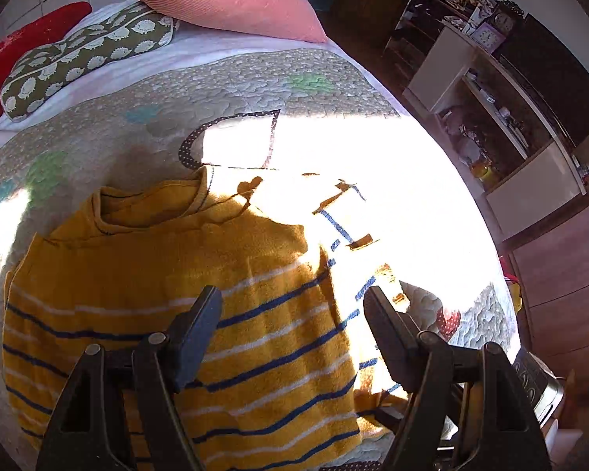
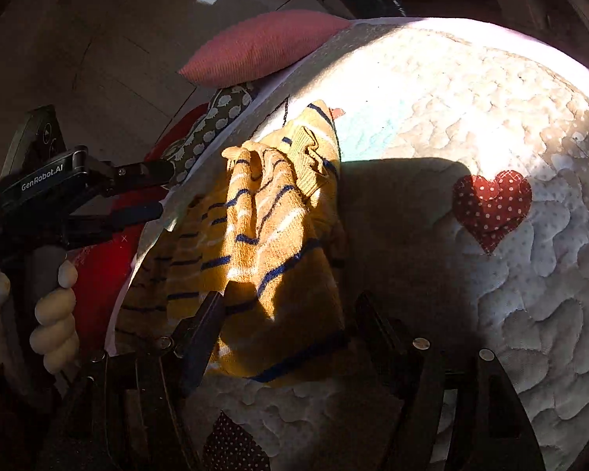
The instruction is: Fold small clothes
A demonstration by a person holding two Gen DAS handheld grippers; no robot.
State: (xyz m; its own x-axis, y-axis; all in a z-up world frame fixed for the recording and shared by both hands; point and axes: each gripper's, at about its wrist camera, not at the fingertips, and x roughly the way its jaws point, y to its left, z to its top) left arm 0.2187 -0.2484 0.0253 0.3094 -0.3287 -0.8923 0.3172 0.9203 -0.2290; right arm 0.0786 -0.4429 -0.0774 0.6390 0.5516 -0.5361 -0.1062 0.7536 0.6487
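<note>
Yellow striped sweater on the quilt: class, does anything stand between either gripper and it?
Nothing visible does. The yellow striped sweater lies on the quilt, directly beneath the left gripper, whose jaws stand open. The right gripper, jaws apart, sits at the sweater's bunched edge; no object lies between.

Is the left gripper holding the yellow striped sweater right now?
No. The left gripper hangs open above the yellow striped sweater, which lies on the quilted bedspread.
</note>
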